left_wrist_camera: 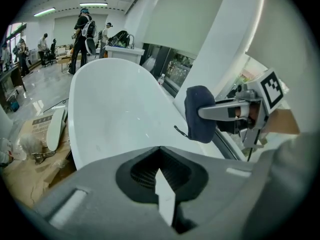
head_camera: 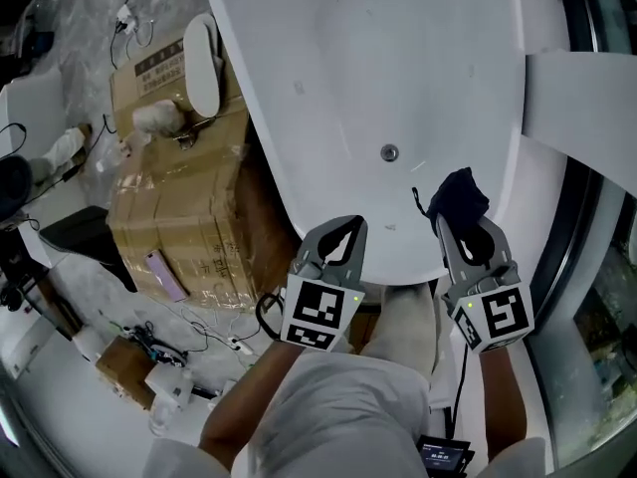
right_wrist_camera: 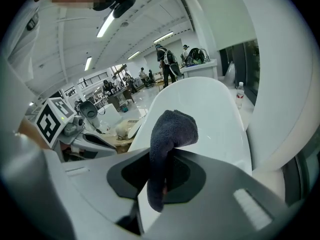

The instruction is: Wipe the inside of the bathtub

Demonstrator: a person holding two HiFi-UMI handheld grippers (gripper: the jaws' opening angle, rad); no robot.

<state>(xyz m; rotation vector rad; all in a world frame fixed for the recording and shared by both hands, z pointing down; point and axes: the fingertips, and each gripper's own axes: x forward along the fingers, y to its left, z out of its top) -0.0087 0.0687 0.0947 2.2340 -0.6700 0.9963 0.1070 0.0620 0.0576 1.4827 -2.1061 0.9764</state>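
The white bathtub (head_camera: 378, 68) fills the upper middle of the head view, with its round drain (head_camera: 389, 152) in the floor. My right gripper (head_camera: 460, 219) hovers over the tub's near rim, shut on a dark blue cloth (head_camera: 458, 195) that bunches out beyond its tips. In the right gripper view the cloth (right_wrist_camera: 172, 129) hangs between the jaws, with the tub (right_wrist_camera: 215, 114) behind it. My left gripper (head_camera: 346, 227) is beside it over the same rim, shut with nothing in it. The left gripper view shows the tub (left_wrist_camera: 115, 109), the cloth (left_wrist_camera: 200, 114) and the right gripper (left_wrist_camera: 235, 111).
Wrapped cardboard boxes (head_camera: 189, 207) stand against the tub's left side, with a white oval lid (head_camera: 204, 63) on top and a pink flat object (head_camera: 166, 274). Cables lie on the floor at lower left. A white panel (head_camera: 582, 98) borders the right. People (left_wrist_camera: 82, 31) stand far off.
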